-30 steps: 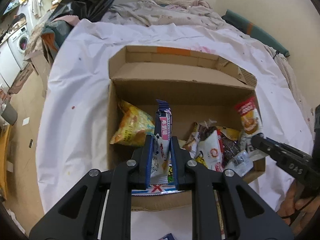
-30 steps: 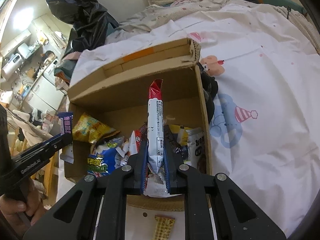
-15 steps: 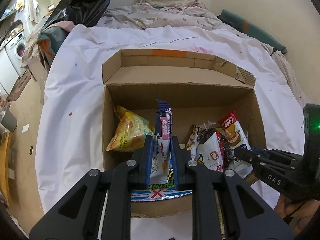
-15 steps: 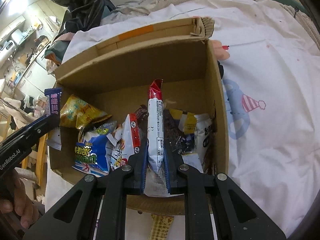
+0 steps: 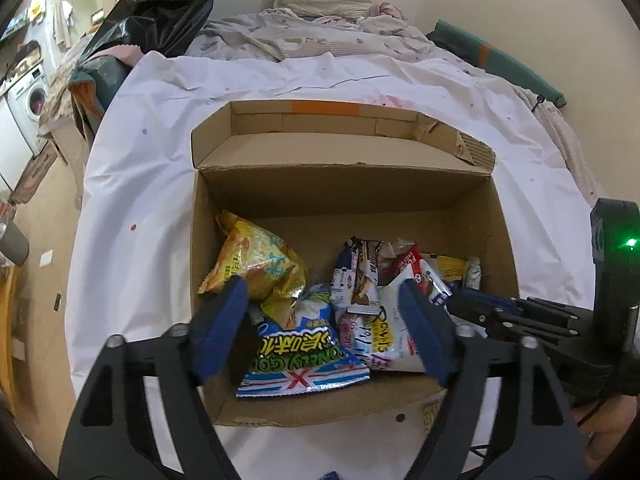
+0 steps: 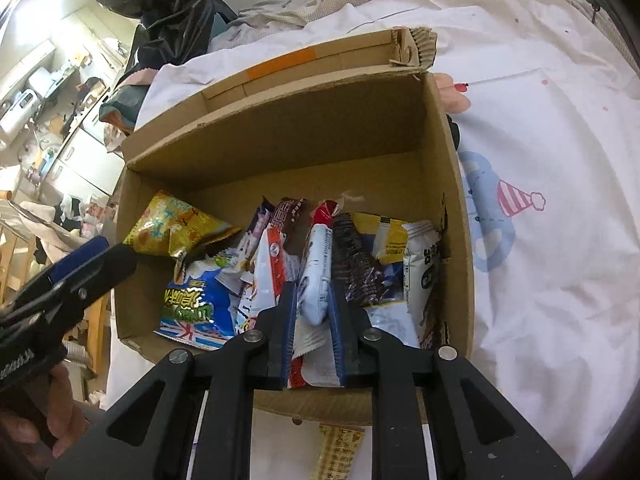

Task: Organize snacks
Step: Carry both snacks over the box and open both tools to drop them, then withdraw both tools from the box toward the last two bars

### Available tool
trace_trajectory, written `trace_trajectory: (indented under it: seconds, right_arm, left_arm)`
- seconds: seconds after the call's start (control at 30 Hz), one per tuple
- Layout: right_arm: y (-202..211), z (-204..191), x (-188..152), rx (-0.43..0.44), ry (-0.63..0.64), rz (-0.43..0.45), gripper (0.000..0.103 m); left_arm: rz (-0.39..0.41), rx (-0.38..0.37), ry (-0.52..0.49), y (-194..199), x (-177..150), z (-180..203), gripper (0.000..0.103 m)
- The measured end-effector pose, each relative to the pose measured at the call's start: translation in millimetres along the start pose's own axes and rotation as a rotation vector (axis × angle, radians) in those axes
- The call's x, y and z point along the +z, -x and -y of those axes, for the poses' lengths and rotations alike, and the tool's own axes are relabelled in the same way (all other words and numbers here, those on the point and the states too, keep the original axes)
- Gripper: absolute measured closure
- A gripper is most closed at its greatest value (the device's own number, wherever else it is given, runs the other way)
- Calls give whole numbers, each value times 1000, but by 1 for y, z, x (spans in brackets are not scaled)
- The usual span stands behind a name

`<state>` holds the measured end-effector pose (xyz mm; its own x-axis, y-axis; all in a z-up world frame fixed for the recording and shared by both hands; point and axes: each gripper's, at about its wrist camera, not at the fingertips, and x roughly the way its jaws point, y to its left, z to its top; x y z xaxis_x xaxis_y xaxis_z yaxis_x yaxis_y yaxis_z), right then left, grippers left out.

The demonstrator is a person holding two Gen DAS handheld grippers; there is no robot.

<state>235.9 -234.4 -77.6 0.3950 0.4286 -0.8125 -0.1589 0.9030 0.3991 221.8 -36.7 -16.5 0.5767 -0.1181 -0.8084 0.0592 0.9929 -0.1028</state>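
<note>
An open cardboard box [image 5: 344,192] sits on the white sheet and holds several snack packets. My left gripper [image 5: 322,288] hangs over the box's near left part, its jaws opening wide with nothing between them. A purple-and-white bar [image 5: 348,276] lies loose among the packets below. My right gripper [image 6: 313,292] is low in the box [image 6: 280,132]. Its pads still touch a white packet with a red top [image 6: 320,248] while the jaws are opening. It also shows from the side as the right gripper [image 5: 472,306].
A yellow chip bag [image 5: 256,264] and a blue bag [image 5: 300,352] fill the box's left side. One yellow snack [image 6: 340,448] lies on the sheet in front of the box. A black plastic bag [image 5: 160,0] stands at the bed's far left, with bedding behind.
My left gripper's jaws have sprung apart and let go of the purple-and-white bar, which dropped among the packets. My right gripper has sunk deeper into the box with its packet.
</note>
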Motion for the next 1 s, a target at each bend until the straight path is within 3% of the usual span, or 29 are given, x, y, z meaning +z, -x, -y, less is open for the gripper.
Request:
trace_trajectory:
  seconds: [0.13,0.23,0.27,0.47,1.0]
  right_arm:
    - [2,5,1,8,-26,-1,83]
    - [2,5,1,0,-34,-1,63]
    - [3,5,1,-1,-34,3,49]
    - [11,1,3,-10,-17,42,37]
    - [25,-12,-3,-2,28,60,37]
  left_arm:
    - [-13,-19,11,-1,-1,0,22]
    - [-16,-32,26,-1,-2,-2,22]
    - [-17,-37,30,-1,-2,-2,22]
    - [4,-42,32,2,-3,-3,22]
    - [53,-11,28,19,-15,-10,22]
